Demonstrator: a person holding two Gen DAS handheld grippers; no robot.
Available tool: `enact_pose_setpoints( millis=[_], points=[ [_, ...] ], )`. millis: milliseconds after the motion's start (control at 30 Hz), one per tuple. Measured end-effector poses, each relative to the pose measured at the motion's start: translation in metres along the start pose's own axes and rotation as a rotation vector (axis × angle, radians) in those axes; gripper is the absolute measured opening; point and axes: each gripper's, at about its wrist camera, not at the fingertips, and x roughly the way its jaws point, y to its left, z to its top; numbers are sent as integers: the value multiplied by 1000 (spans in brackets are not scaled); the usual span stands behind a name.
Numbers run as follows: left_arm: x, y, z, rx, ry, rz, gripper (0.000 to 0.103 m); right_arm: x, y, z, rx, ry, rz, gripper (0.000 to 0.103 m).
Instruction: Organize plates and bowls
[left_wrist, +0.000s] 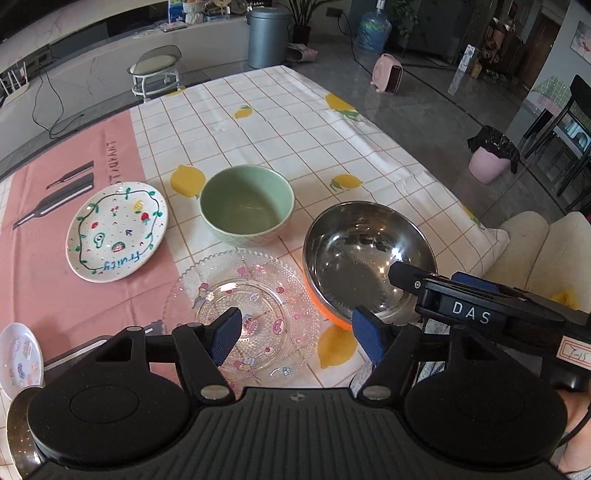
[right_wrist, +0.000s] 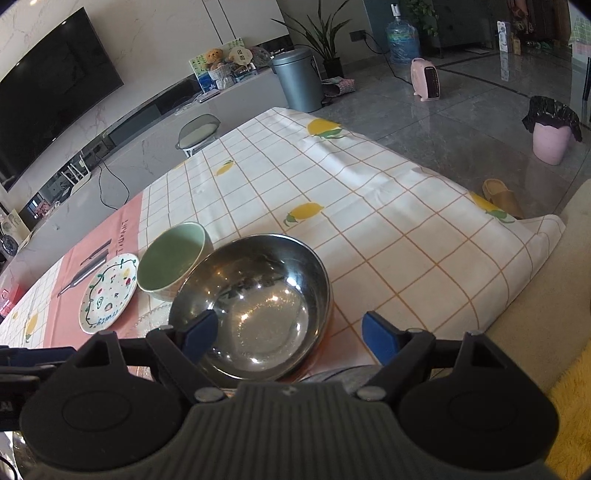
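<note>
From the left wrist cam: my left gripper (left_wrist: 295, 334) is spread wide, nothing in it, hovering over the near half of the clear glass plate (left_wrist: 242, 314). Beyond that sit the green bowl (left_wrist: 246, 203) and, off to the left on the pink runner (left_wrist: 74, 295), the white "fruity" plate (left_wrist: 116, 230). The steel bowl (left_wrist: 365, 258) with the orange outside is just right of the glass plate, maybe overlapping its edge, can't quite tell. A small white dish (left_wrist: 18, 356) peeks in at the far left. The right gripper's body pokes into this view over the steel bowl's near rim.

Right wrist cam: right gripper (right_wrist: 290, 338) is also released, and its left pad (right_wrist: 201, 334) sits over the steel bowl's (right_wrist: 255, 302) near-left rim, while the right pad hangs outside over the tablecloth (right_wrist: 388, 240). Green bowl (right_wrist: 171, 256) and fruity plate (right_wrist: 107, 297) are behind, touching-close to each other.

My guess is I'm lining up on the steel bowl, probably to nest it with the green one. To do it right I'd shift so one finger goes inside and one outside the wall, then squeeze firmly (polished steel looks slippery) and lift straight up so it doesn't drag the glass plate.
</note>
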Motion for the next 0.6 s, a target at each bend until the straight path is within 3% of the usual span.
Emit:
enact_pose_setpoints(
  millis=[100, 167, 267, 400, 467, 500, 567, 600],
  points=[
    [17, -3, 5, 16, 40, -19, 80, 7, -1, 0, 22, 18, -44, 83],
    [27, -5, 6, 36, 53, -30, 79, 14, -1, 0, 23, 53, -42, 74],
    [38, -1, 9, 9, 66, -20, 79, 17, -3, 0, 33, 66, -67, 67],
    [46, 6, 12, -27, 76, -29, 77, 21, -1, 0, 8, 85, -64, 65],
    [49, 8, 13, -40, 84, -48, 74, 26, 2, 1, -13, 104, -54, 58],
    [52, 9, 14, -44, 90, -71, 65, 28, 3, 2, -19, 113, -52, 54],
    [55, 9, 16, -47, 108, -118, 44, 31, 4, 2, -22, 119, -63, 35],
    [55, 8, 17, -49, 118, -142, 25, 31, 3, 2, -21, 114, -78, 29]
  ],
)
